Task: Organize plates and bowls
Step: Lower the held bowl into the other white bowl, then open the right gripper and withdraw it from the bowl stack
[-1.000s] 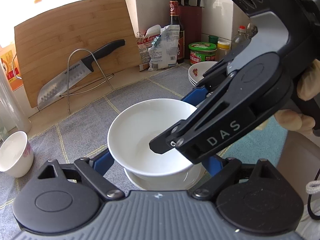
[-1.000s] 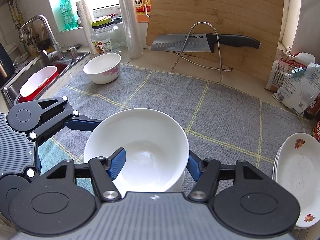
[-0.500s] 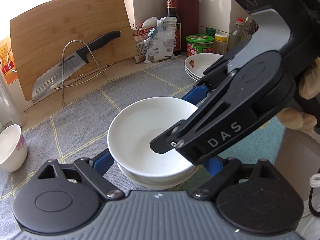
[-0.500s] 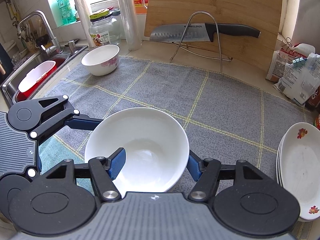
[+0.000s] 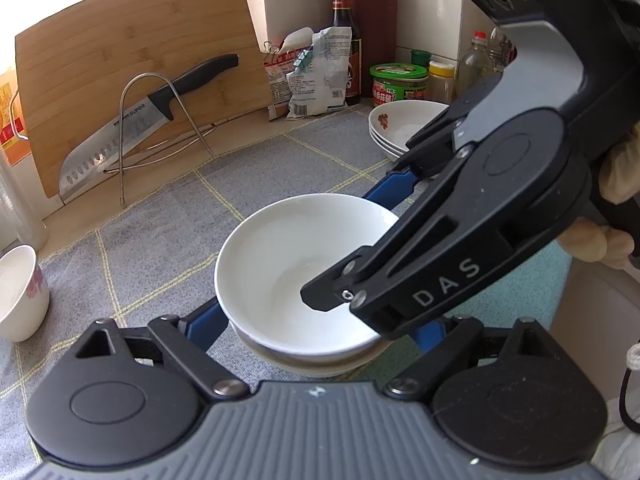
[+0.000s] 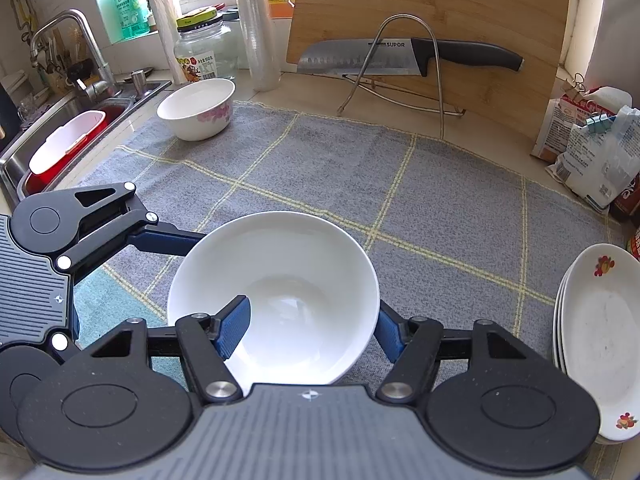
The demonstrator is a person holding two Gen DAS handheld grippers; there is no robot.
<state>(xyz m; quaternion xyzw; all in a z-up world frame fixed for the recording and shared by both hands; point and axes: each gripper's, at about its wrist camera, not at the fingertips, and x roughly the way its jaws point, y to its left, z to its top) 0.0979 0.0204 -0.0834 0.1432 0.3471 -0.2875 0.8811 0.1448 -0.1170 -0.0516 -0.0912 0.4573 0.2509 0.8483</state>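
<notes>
Right tongs [image 6: 310, 328] pinch the plain white ceramic bowl's [image 6: 276, 280] rim; only the left view shows a second bowl [image 5: 316, 366] nested beneath, between spread left tongs [image 5: 320, 324].

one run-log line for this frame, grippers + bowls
right gripper: shut on top bowl rim | left gripper: open around lower bowl | bowls: nested | plates: stacked on right
</notes>
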